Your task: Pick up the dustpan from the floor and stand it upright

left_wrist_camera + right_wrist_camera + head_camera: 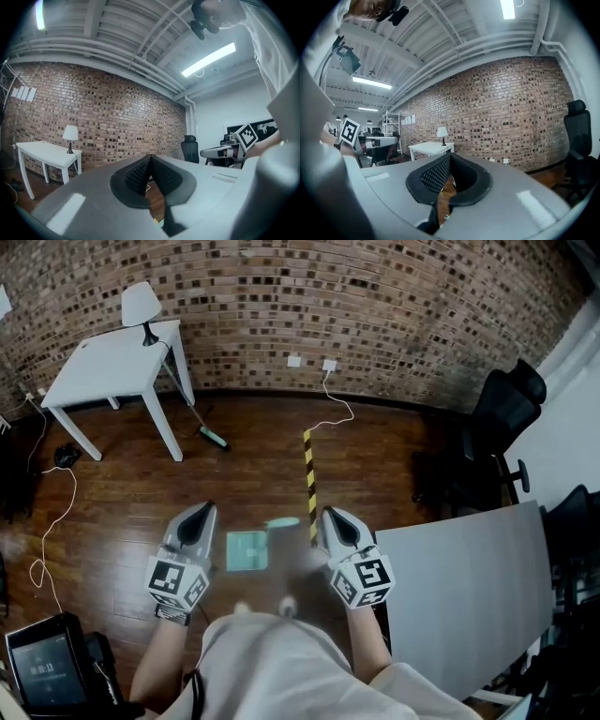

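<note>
A teal dustpan [247, 550] lies on the wooden floor below and between my two grippers in the head view, its handle [281, 522] pointing up and to the right. It looks blurred. My left gripper [204, 510] is held level to the left of it, well above the floor, and its ridged pads meet at the tip [150, 157] with nothing between them. My right gripper [330, 514] is held the same way to the right of the dustpan, with its jaws [450, 154] shut and empty. Neither gripper touches the dustpan.
A white table [112, 371] with a lamp [141, 306] stands at the back left by the brick wall. A broom [208, 432] leans next to it. A yellow-black tape strip [308, 474] runs along the floor. A grey desk [469, 577] and office chairs [502, 418] are at the right.
</note>
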Demonstrator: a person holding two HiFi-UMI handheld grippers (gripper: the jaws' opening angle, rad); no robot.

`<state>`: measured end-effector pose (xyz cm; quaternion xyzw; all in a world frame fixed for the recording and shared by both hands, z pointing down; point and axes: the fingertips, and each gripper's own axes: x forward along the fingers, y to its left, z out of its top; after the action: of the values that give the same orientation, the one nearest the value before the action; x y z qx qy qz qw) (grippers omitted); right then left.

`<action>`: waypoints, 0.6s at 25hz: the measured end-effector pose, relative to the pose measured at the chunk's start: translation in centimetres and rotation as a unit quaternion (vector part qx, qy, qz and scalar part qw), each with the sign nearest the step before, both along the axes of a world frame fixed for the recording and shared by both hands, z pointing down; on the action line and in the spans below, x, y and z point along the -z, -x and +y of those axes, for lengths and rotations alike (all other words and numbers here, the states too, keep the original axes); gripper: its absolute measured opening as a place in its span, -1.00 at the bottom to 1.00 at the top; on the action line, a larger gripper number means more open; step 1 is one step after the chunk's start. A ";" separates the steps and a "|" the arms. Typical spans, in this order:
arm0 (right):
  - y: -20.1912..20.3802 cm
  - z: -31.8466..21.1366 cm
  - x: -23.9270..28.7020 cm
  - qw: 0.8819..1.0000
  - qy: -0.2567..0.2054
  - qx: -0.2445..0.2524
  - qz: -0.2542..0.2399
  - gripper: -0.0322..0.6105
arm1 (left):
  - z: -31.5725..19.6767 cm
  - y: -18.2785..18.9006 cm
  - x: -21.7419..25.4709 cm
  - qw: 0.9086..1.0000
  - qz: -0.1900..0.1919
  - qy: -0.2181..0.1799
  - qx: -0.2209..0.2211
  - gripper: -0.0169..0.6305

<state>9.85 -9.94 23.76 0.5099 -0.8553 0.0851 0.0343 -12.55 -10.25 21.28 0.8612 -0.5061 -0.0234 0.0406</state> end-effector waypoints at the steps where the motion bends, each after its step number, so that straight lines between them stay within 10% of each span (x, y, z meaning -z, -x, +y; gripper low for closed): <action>1: 0.0 0.0 -0.1 1.000 0.004 -0.001 -0.004 -0.86 | 0.1 0.1 0.0 1.000 0.003 0.001 0.001 -0.95; 15: 1.6 2.8 1.6 0.999 0.004 -0.011 -0.032 -0.86 | 3.1 2.7 0.4 1.000 0.016 0.020 -0.016 -0.95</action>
<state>8.21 -7.17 22.21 0.5162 -0.8500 0.1051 0.0074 -15.28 -7.16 20.89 0.8679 -0.4916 -0.0267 0.0662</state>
